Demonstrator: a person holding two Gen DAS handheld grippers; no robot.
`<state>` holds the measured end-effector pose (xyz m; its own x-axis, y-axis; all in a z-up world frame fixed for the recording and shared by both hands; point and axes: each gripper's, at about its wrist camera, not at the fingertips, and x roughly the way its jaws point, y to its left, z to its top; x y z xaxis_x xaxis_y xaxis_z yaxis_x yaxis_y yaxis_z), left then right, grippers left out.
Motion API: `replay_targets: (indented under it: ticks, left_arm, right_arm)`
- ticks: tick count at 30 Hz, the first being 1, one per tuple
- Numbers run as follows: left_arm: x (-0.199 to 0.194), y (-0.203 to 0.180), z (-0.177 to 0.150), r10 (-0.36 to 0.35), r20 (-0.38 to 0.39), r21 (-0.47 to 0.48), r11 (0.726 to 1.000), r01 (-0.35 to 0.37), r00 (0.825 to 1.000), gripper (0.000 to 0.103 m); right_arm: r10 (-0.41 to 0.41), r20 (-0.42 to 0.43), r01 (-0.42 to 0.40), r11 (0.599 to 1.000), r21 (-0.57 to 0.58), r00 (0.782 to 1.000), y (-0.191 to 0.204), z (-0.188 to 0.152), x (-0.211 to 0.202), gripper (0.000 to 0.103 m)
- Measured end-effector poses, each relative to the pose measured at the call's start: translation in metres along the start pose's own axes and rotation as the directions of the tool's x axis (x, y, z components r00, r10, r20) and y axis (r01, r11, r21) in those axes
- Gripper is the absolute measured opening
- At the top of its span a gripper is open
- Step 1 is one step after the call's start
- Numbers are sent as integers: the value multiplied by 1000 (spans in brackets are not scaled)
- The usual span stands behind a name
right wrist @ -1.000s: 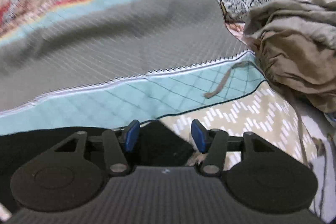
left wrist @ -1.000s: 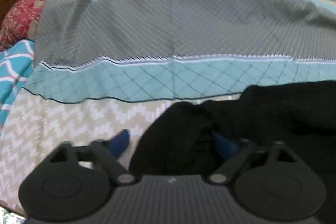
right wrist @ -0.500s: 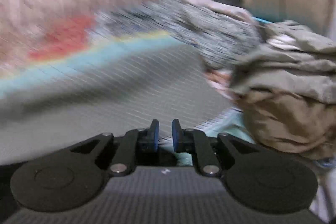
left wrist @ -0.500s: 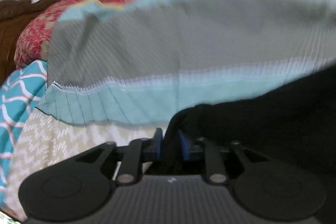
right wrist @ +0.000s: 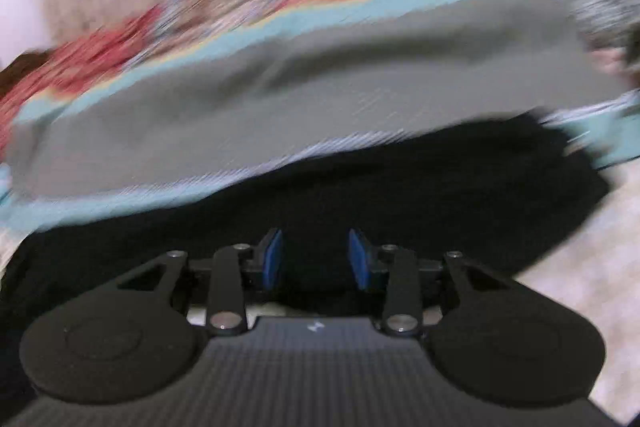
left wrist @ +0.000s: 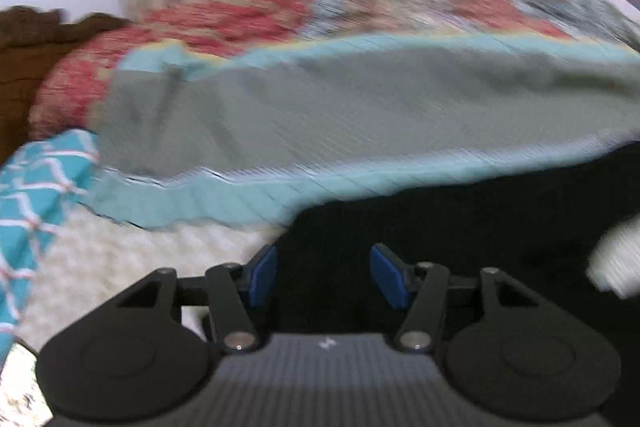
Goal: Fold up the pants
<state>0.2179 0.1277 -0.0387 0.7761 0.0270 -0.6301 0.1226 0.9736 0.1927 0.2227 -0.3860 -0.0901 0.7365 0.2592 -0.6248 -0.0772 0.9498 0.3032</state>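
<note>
The black pants [left wrist: 480, 219] lie on the quilted bed, filling the lower right of the left wrist view. They also show in the right wrist view [right wrist: 360, 183] as a wide dark band across the middle. My left gripper [left wrist: 326, 277] is open, its blue pads apart over the pants' left edge. My right gripper [right wrist: 314, 259] is open over the middle of the black fabric. Neither holds cloth. Both views are blurred by motion.
The bed cover has a grey panel [left wrist: 360, 107] with teal borders and a cream zigzag strip [left wrist: 120, 259] near me. Red patterned bedding [left wrist: 200, 23] lies beyond. A teal patterned cloth [left wrist: 36, 187] is at far left. Something white [left wrist: 616, 259] shows at right.
Half a second ago both grippers were shut, the left on the pants' edge. Now both have opened and the pants lie spread wider on the bed; both cameras moved.
</note>
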Motion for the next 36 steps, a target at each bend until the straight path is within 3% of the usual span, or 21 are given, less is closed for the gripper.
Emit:
replay_targets:
  ticks: [2,4,6,7,8,9,13,16,19,20,22,25,29,31,33,36]
  left_arm:
    - [2,-17,-25,-21,-71,95,995,28,997,56]
    - [16,-18,-50,-6,-181,137,990,31,983,59]
    - [10,-2,-56,-26,-142,68,997,36,989,64]
    - [7,6,-50,-33,-168,32,999,39,985,63]
    - [1,13,-45,-39,-167,-13,999,38,985,62]
    - [-8,22,-42,-44,-142,-47,998,38,989,61]
    - [-37,51,-37,12,-70,-111,994,-19,998,64]
    - [-38,70,-36,32,-75,-147,988,-42,997,64]
    - [-32,77,-23,85,-71,-119,989,-93,994,66]
    - [-27,82,-14,97,-55,-111,988,-103,994,68]
    - [-16,84,4,119,-36,-94,988,-122,992,91]
    - [6,77,19,125,-8,-19,992,-125,992,93]
    - [45,64,28,84,-17,63,995,-83,996,95]
    - [66,60,31,46,-35,78,996,-43,998,99]
    - [87,56,32,15,-56,89,996,-10,998,101]
    - [114,46,29,18,-82,114,993,-8,996,103]
  right_arm:
    - [-23,-56,20,999,-49,998,6,-7,19,37]
    - [-139,-28,135,986,-100,990,-9,-8,33,21]
    - [-217,-16,217,974,68,976,-34,2,26,21]
    - [-205,-17,205,965,166,979,-43,8,15,25]
    - [-190,-5,187,963,193,982,-43,11,4,31]
    - [-175,19,170,972,160,984,-39,12,-9,38]
    - [-162,70,163,987,-5,984,-27,-3,-54,41]
    - [-177,53,177,984,1,983,-39,-21,-70,41]
    - [-217,24,217,976,23,976,-46,-24,-65,41]
    - [-227,26,226,973,46,974,-39,-22,-70,41]
    - [-232,44,227,970,89,972,-46,-7,-70,41]
    - [-292,78,279,949,149,953,-45,9,-77,41]
    - [-348,104,311,912,268,932,-79,47,-71,42]
    - [-374,100,325,889,322,922,-99,68,-59,43]
    - [-388,87,334,872,357,918,-112,82,-44,52]
    - [-402,43,352,844,405,915,-130,98,-10,54]
